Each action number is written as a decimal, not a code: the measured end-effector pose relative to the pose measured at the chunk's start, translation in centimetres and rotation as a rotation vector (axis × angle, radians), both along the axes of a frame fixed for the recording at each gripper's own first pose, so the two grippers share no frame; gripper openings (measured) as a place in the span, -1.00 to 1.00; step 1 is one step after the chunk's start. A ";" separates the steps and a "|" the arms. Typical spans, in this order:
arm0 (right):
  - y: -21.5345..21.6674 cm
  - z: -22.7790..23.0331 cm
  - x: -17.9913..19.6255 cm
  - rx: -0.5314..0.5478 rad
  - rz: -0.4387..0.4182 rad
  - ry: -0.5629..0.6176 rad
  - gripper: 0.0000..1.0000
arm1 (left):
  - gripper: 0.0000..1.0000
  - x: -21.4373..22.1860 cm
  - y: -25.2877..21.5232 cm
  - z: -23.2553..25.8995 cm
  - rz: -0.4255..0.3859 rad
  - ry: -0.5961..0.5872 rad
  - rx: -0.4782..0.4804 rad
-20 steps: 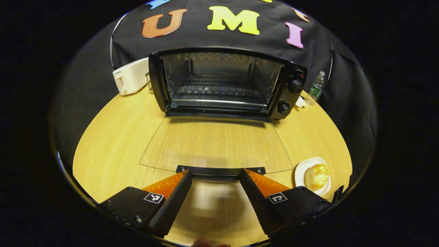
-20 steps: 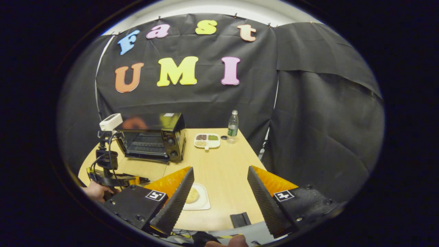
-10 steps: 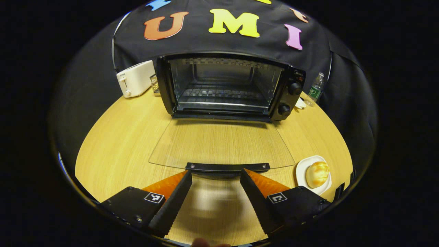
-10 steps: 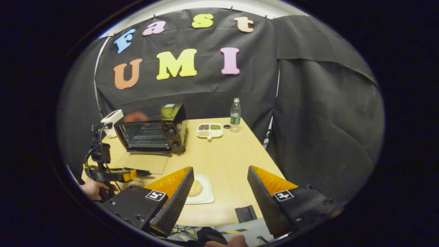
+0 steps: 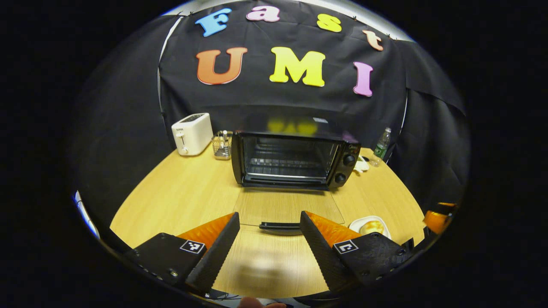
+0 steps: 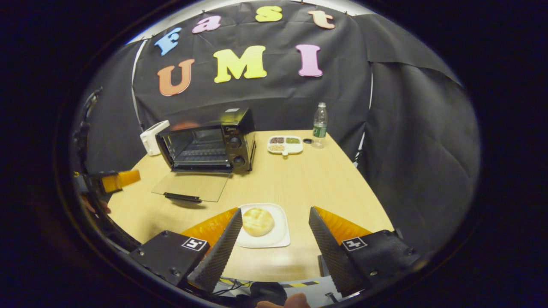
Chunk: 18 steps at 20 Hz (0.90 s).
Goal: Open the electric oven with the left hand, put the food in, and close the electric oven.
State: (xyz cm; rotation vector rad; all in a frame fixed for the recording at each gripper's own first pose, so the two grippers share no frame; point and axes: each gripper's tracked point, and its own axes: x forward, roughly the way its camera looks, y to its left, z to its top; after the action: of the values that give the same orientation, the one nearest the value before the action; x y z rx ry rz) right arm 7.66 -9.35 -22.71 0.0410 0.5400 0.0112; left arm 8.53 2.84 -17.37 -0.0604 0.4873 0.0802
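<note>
The electric oven (image 5: 295, 160) sits at the back of the wooden tabletop (image 5: 184, 201) with its glass door (image 5: 289, 207) folded all the way down flat. The door's dark handle (image 5: 280, 225) points toward the front. Inside the oven there is a wire rack (image 5: 284, 164) with nothing on it. The left gripper (image 5: 269, 233) is wide open and holds nothing. It hangs over the tabletop just in front of the door handle, not touching it. The right gripper (image 6: 276, 231) is wide open too and holds nothing. In the right gripper view, a white plate (image 6: 280, 233) lies on the tabletop just ahead of the right gripper's 2 fingers, and 1 round golden bun (image 6: 258, 221) sits in the middle of it. The same plate (image 5: 357, 223) with the bun (image 5: 371, 226) also shows in the left gripper view, to the right of the open door. Farther back, next to the oven, a small white tray (image 6: 284, 145) holds brown, green and pale bits in its little boxes. A clear bottle (image 6: 318, 126) with a green label stands beside that tray, and a small dark cap (image 6: 307, 140) lies between them. A white toaster (image 5: 192, 133) and a small clear holder (image 5: 221, 145) stand to the left of the oven.
</note>
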 end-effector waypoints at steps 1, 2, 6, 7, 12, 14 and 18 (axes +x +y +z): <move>0.5 -1.0 0.5 0.000 0.019 0.011 0.99 | 0.88 -0.3 0.3 1.2 0.007 -0.023 0.012; 1.0 -2.0 1.0 -0.004 0.034 0.023 0.97 | 0.88 -0.6 0.6 2.4 0.014 -0.043 0.025; 2.1 -6.6 2.8 -0.008 0.072 0.099 0.99 | 0.88 -2.1 1.3 5.1 0.043 -0.069 0.025; 2.4 -7.6 3.0 -0.006 0.072 0.114 0.99 | 0.89 -2.4 1.3 5.7 0.045 -0.076 0.017; 3.5 -12.0 5.1 -0.022 0.050 0.165 0.97 | 0.89 -3.4 0.9 6.7 0.068 -0.051 -0.047; 3.7 -13.3 5.6 -0.035 0.048 0.183 0.99 | 0.88 -3.8 1.1 6.8 0.077 -0.041 -0.042; 3.8 -14.8 5.9 -0.025 0.025 0.216 0.90 | 0.88 -4.7 2.0 6.8 0.090 -0.021 -0.005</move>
State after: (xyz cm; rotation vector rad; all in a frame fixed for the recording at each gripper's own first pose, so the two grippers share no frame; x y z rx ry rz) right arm 13.52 -5.59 -37.54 0.0105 0.7562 0.0247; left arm 3.81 4.88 -10.56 -0.0881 0.4637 0.1665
